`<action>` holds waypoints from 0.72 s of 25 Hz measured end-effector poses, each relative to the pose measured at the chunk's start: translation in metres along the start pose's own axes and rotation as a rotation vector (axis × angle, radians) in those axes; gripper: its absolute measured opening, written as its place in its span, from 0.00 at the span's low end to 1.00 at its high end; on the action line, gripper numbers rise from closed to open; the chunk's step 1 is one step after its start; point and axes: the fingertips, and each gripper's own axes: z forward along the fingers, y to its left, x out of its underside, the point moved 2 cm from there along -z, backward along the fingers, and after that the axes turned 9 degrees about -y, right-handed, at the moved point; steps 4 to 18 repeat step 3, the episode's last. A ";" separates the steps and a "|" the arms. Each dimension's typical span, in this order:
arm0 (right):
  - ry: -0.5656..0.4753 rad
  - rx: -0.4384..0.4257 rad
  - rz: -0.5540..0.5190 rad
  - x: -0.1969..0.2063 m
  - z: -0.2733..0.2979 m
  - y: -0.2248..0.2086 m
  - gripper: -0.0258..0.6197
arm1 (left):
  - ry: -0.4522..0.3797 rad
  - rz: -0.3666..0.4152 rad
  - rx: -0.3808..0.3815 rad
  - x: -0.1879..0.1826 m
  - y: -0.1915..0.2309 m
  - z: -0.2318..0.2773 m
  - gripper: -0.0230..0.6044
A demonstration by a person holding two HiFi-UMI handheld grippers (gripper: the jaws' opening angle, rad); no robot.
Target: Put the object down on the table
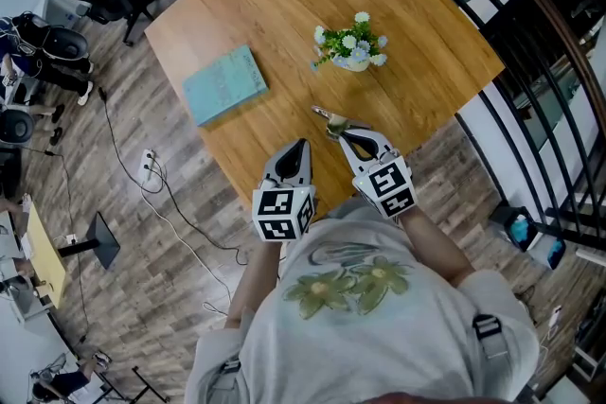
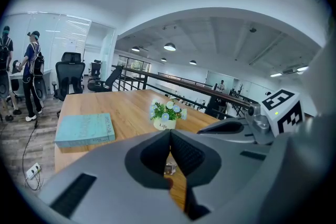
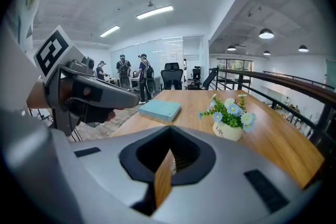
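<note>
Fingers of left gripper [image 1: 302, 147] and right gripper [image 1: 347, 136] are clenched; a small object [image 1: 331, 120] is seen on the desk [image 1: 284, 5], at the right gripper's eleven o'clock.

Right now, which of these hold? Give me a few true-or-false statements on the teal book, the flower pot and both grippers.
1. The flat teal book lies on the light wooden table. True.
2. The small white pot of blue and white flowers stands on that book. False: it stands on bare wood, apart from the book.
3. The left gripper has its jaws wide apart. False: they are together.
4. The right gripper is shut. True.
</note>
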 end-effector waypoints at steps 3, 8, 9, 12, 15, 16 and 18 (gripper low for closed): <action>0.002 0.001 -0.005 0.002 -0.002 0.002 0.05 | 0.001 0.001 0.000 0.001 -0.001 -0.003 0.06; 0.002 0.001 -0.005 0.002 -0.002 0.002 0.05 | 0.001 0.001 0.000 0.001 -0.001 -0.003 0.06; 0.002 0.001 -0.005 0.002 -0.002 0.002 0.05 | 0.001 0.001 0.000 0.001 -0.001 -0.003 0.06; 0.002 0.001 -0.005 0.002 -0.002 0.002 0.05 | 0.001 0.001 0.000 0.001 -0.001 -0.003 0.06; 0.002 0.001 -0.005 0.002 -0.002 0.002 0.05 | 0.001 0.001 0.000 0.001 -0.001 -0.003 0.06; 0.002 0.001 -0.005 0.002 -0.002 0.002 0.05 | 0.001 0.001 0.000 0.001 -0.001 -0.003 0.06; 0.002 0.001 -0.005 0.002 -0.002 0.002 0.05 | 0.001 0.001 0.000 0.001 -0.001 -0.003 0.06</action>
